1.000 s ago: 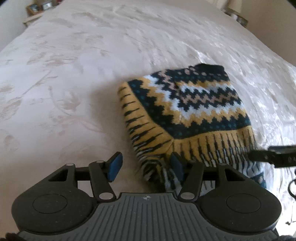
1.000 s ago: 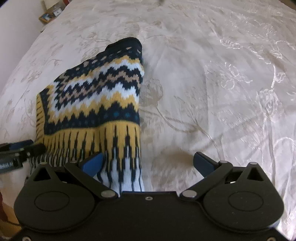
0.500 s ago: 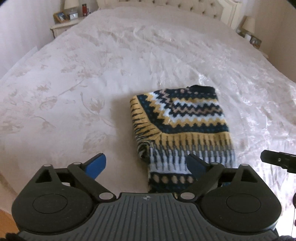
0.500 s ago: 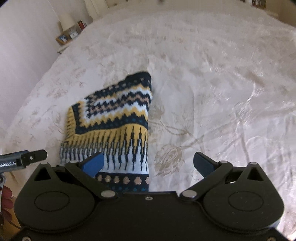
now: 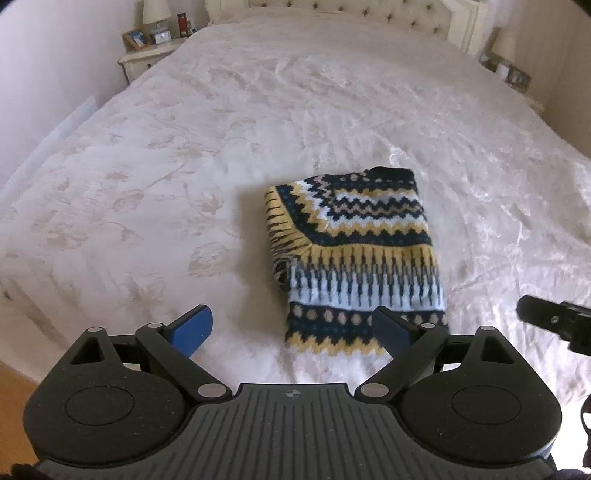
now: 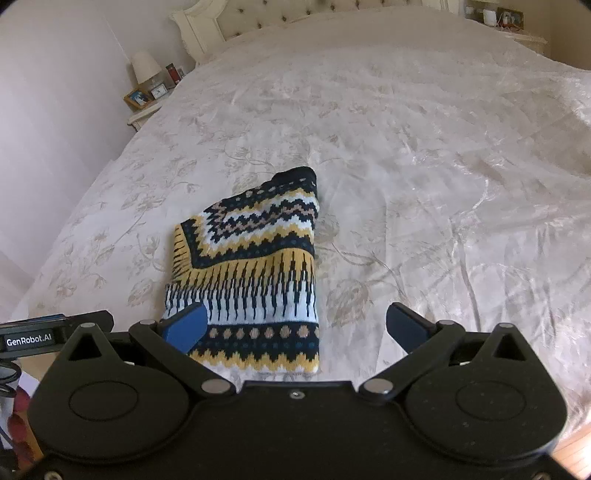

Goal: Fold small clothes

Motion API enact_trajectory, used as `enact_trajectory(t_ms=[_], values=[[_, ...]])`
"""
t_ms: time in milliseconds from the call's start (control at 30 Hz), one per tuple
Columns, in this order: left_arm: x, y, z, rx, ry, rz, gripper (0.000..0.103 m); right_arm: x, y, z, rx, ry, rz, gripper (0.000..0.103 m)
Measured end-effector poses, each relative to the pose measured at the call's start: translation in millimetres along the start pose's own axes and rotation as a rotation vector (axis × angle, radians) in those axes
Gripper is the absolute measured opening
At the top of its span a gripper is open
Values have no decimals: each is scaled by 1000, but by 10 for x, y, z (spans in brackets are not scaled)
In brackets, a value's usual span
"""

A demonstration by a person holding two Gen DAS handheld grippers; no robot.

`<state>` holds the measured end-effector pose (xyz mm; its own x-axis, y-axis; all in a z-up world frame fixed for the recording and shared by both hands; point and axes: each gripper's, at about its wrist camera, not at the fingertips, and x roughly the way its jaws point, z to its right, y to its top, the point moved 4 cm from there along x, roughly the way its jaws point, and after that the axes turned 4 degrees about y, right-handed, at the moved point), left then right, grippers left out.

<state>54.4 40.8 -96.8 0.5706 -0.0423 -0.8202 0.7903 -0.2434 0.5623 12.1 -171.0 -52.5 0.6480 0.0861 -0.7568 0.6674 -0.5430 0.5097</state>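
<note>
A small knitted sweater (image 5: 354,254) with navy, yellow, white and tan zigzag bands lies folded into a compact rectangle on the bed; it also shows in the right wrist view (image 6: 255,280). My left gripper (image 5: 293,328) is open and empty, held above the bed just short of the sweater's near edge. My right gripper (image 6: 295,326) is open and empty, above the sweater's near right corner. The right gripper's tip shows at the right edge of the left wrist view (image 5: 546,319), and the left gripper's side shows at the left edge of the right wrist view (image 6: 55,332).
The bed (image 5: 184,184) has a cream floral bedspread and a tufted headboard (image 5: 332,7) at the far end. A nightstand (image 5: 147,59) with a lamp and photo frames stands at the far left. Another nightstand (image 5: 513,74) is at the far right. Wood floor shows at the lower left (image 5: 14,376).
Both grippers have let go of the sweater and drawn back and up from it. The left gripper's jaws opened wide. The folded sweater stays on the bed.
</note>
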Motion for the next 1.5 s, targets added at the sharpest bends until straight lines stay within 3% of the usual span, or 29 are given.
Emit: enact_trajectory(t_ms=[133,300,533,867,1067,1500], values=[[-89,-53,6,15,54,-10,93,-132,-47,-73,-23,-9,22,102],[-211,-95,-35,-5,34,2,93,-260,-99,-157,-69,-31,44,102],[-329,-140,-37,5,78,12,93,-385,-138,-235,-97,-42,72,102],[-404,-220,-90,-27,48,-3,93,-524,-173,-382,-118,-73,120,102],[-434,-249,-85,-25,54,-14,93,-517,-178,-410,-86,-115,78,102],[-366,-336,-28,-3,50,-67,93,-444,-259,-369,-37,-70,9,102]])
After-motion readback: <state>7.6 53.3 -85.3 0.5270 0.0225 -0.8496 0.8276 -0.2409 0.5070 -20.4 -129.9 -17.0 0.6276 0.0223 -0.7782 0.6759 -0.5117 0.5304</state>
